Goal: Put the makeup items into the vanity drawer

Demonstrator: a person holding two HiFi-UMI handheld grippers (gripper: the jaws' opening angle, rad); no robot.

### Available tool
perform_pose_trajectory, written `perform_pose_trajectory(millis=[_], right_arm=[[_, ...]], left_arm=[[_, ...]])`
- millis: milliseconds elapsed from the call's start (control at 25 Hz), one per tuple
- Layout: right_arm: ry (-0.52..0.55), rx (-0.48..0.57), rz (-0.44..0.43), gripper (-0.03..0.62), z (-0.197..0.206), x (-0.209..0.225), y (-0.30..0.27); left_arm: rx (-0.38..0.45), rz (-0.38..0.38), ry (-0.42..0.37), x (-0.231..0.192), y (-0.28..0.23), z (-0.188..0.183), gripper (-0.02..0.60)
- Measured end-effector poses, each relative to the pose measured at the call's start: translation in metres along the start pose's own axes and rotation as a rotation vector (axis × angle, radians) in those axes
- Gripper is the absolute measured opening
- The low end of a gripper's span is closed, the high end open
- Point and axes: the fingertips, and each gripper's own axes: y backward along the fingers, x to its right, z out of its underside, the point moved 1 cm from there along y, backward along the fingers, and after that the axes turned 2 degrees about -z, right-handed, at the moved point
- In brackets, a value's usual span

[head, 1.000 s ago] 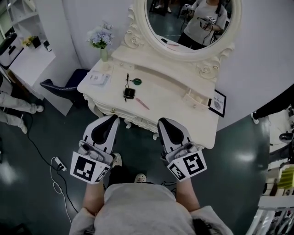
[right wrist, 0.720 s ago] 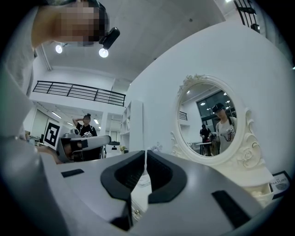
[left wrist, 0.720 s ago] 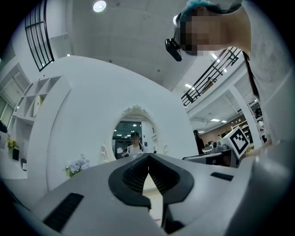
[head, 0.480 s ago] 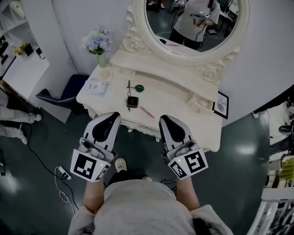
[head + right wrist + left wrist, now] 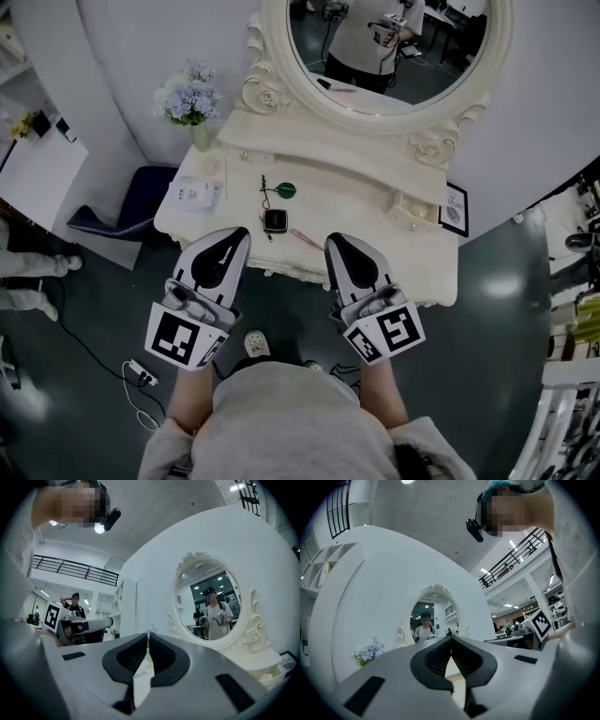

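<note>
On the cream vanity top lie a small black square compact, a green round item, a thin black stick, a pink stick and a white packet. A small open tray stands at the top's right. My left gripper and right gripper hover side by side at the vanity's front edge, both shut and empty. The left gripper's tips meet in its own view, as do the right gripper's. The drawer front is hidden under the table edge.
An oval mirror rises behind the top, with a vase of flowers at the back left and a framed card at the right. A dark stool stands left of the vanity. A power strip and cable lie on the floor.
Both grippers have come forward to the vanity; their tips now reach its front edge. The vanity sits nearer and more centred in the head view.
</note>
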Motion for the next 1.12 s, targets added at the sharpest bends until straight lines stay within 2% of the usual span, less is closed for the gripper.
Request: perform_pose_trajectory(millis=[560, 1120], right_arm=[[0.002, -0.013, 0.105, 0.026, 0.014, -0.012, -0.031], [-0.027, -0.091, 0.149, 0.028, 0.040, -0.013, -0.050]], left_arm=[[0.005, 0.112, 0.031, -0.039, -0.007, 0.013, 0.014], [-0.008, 0.141, 0.069, -0.061, -0.009, 0.028, 0.014]])
